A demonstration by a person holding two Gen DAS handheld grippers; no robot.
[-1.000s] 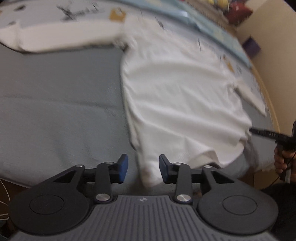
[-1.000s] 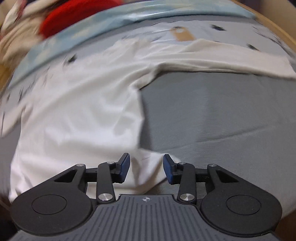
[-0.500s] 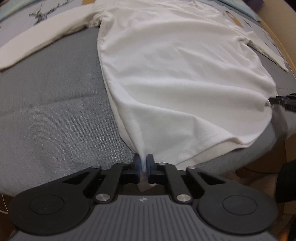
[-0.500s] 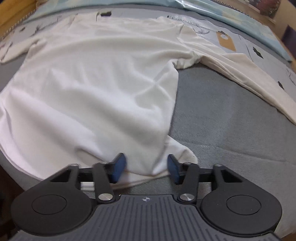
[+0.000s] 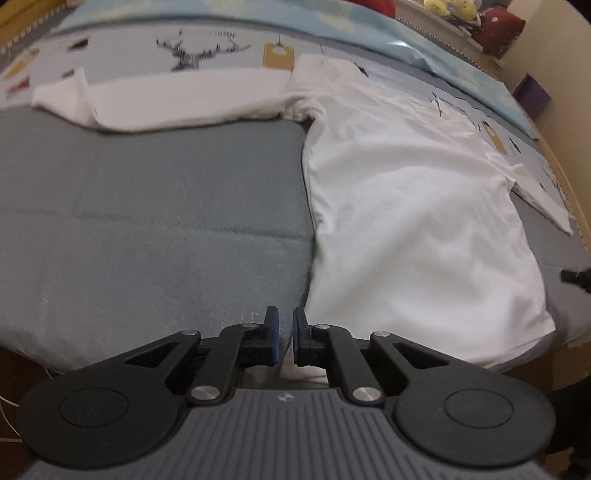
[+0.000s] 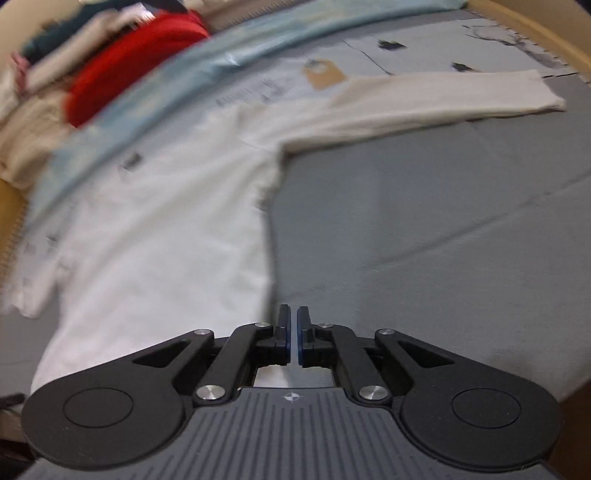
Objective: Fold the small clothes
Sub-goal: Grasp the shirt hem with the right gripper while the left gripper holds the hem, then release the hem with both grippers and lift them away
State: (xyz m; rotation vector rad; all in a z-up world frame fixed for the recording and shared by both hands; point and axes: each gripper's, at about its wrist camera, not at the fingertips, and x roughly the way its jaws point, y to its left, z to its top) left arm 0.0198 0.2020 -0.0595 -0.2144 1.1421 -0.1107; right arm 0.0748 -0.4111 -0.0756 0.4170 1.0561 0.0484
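A white long-sleeved shirt [image 5: 413, 221] lies spread on a grey bed cover, sleeves out to both sides. My left gripper [image 5: 285, 336] is shut on the shirt's near left hem corner; white cloth shows behind the pads. In the right wrist view the shirt [image 6: 159, 240] fills the left half, one sleeve [image 6: 443, 99] reaching right. My right gripper [image 6: 293, 338] is shut on the near right hem corner, with white cloth showing under the fingers.
The grey cover [image 5: 147, 229] reaches the bed's near edge. A printed sheet with a deer [image 5: 192, 55] and a light blue blanket [image 5: 369, 29] lie at the back. A red cushion [image 6: 129, 70] and piled clothes sit beyond. A wooden bed frame [image 6: 535, 33] runs along the side.
The right gripper closed on the hem corner. The left gripper was closed half a second ago and still grips. Both views have tilted up and back, showing more of the bed.
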